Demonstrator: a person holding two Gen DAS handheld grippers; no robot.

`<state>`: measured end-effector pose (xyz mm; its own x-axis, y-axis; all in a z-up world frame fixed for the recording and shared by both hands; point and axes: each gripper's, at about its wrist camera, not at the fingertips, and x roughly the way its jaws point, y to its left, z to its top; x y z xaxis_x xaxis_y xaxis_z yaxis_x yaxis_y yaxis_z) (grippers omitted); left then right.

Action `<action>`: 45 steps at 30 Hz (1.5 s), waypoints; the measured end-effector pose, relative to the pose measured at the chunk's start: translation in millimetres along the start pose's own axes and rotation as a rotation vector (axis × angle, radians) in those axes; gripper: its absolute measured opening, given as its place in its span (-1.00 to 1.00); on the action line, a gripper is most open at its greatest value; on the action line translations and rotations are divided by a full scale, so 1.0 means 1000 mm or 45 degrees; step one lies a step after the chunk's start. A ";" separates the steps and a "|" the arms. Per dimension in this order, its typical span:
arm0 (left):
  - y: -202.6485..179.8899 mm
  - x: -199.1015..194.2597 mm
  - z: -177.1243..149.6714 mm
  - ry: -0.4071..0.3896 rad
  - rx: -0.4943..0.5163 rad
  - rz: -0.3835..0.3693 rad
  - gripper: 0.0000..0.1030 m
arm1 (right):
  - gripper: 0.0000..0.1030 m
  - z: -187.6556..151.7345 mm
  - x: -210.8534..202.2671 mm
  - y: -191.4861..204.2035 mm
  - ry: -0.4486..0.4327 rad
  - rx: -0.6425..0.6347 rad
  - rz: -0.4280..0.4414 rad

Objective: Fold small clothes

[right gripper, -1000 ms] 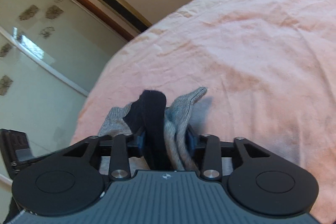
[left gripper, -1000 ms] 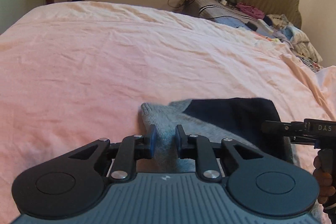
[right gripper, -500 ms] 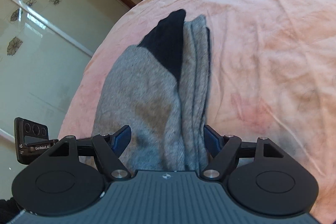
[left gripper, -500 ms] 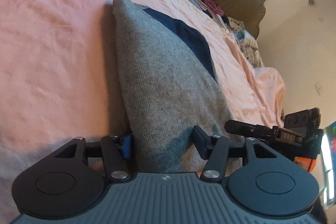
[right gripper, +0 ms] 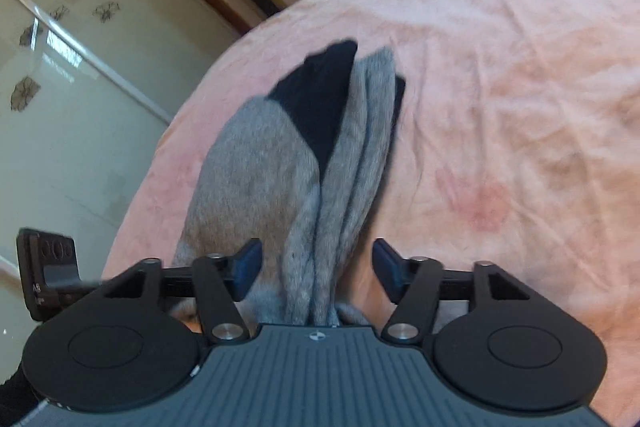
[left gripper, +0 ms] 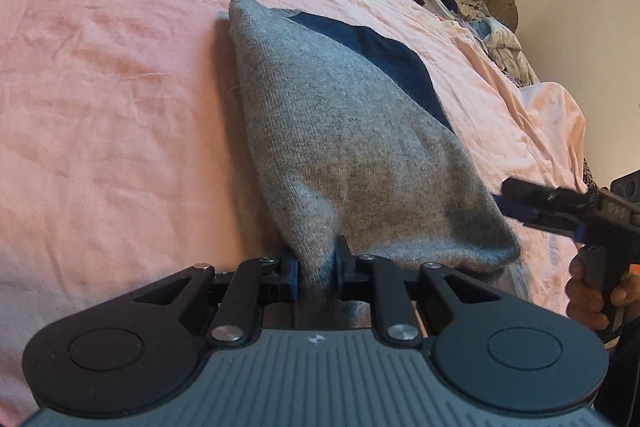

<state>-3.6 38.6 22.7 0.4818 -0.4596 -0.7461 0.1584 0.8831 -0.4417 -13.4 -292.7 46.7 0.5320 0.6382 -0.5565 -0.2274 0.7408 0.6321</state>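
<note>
The grey sock with a dark blue heel patch (left gripper: pixel 348 131) lies on the pink bedsheet (left gripper: pixel 112 115), stretching away ahead of both tools. The left tool (left gripper: pixel 316 269) is closing and pinches a bunched fold of its near edge. The right tool (right gripper: pixel 316 267) stands wide with its jaws closing, sock layers between them but its pads (right gripper: pixel 248 267) not pressing.

Risks, as I judge them: the left pinch is narrow, so a pull could slide the knit free or drag only 1 layer. If the right tool closes off-centre, it may catch just part of the stacked layers and skew the fold.
</note>
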 end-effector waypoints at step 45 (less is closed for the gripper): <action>-0.047 -0.073 -0.071 -0.407 0.660 0.133 -0.17 | 0.39 0.094 0.042 0.002 -0.033 0.013 -0.023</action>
<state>-106.9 24.1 62.1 0.7388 -0.3881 -0.5509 0.4562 0.8898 -0.0151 84.6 -283.9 75.5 0.5573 0.6186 -0.5538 -0.2091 0.7501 0.6274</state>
